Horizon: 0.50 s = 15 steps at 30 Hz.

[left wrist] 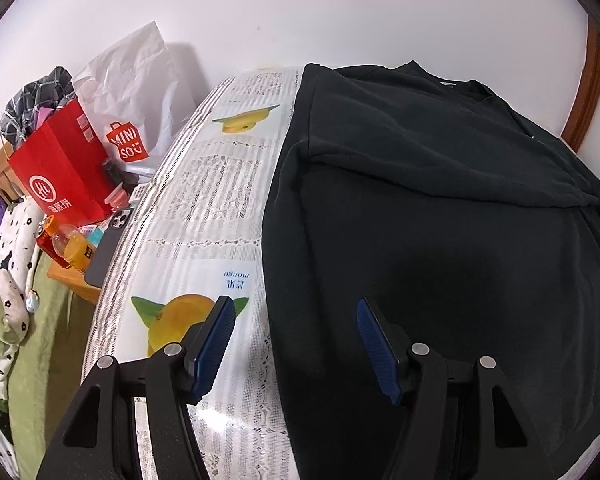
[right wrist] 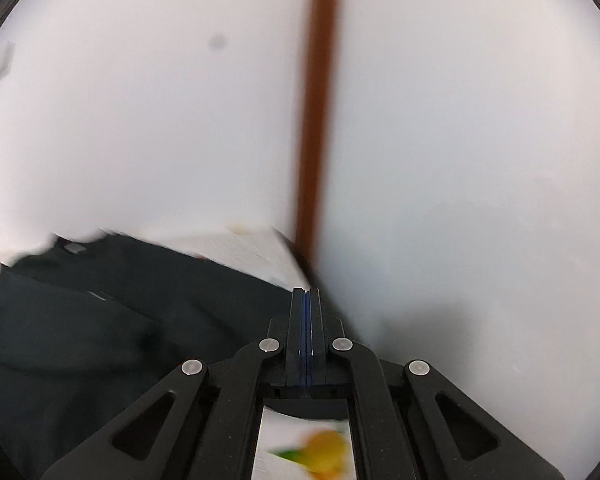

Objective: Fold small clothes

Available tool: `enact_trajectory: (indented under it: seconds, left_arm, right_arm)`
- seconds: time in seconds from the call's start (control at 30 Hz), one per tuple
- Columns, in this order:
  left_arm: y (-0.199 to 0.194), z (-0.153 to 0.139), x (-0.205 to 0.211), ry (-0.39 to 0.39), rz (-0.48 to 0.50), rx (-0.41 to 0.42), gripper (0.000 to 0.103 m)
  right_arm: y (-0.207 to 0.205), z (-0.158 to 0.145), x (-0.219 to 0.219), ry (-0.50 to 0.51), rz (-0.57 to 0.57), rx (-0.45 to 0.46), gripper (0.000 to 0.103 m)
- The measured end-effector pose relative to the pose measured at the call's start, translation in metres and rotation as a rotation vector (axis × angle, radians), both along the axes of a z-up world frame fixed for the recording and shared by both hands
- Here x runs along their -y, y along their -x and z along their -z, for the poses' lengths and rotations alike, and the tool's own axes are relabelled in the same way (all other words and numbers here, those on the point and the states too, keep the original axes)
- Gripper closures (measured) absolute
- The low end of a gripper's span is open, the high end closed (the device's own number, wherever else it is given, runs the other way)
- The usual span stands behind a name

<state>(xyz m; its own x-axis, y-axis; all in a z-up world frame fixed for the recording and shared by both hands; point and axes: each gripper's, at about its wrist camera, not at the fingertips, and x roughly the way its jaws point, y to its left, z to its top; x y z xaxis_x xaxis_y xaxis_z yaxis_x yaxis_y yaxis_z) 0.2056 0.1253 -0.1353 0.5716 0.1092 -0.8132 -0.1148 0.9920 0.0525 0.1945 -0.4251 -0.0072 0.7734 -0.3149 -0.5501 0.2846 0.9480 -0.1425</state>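
Note:
A black T-shirt lies spread on a table covered with a newsprint cloth with mango pictures. Its collar points to the far wall, and a fold of cloth runs slantwise across its upper half. My left gripper hovers open over the shirt's near left edge, one blue pad above the tablecloth and the other above the black cloth, with nothing between them. In the blurred right wrist view, my right gripper is shut, pads pressed together with no cloth seen between them. It is raised beside the shirt, which lies at the lower left.
Left of the table stand a red paper bag, a white shopping bag, an orange drink bottle and a dark phone. A green bed with patterned bedding lies further left. A brown wooden frame runs up the white wall.

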Motion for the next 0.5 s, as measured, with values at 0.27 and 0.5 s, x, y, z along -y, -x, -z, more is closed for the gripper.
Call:
enact_trajectory:
  seconds: [0.27, 0.5]
  left_arm:
    - [0.006, 0.002, 0.006, 0.048, 0.060, 0.019, 0.042]
    - [0.011, 0.002, 0.016, 0.091, 0.094, 0.017, 0.038]
  right_arm:
    - [-0.042, 0.026, -0.044, 0.064, -0.082, -0.121, 0.097]
    - [-0.002, 0.098, 0.035, 0.007, 0.111, -0.267, 0.038]
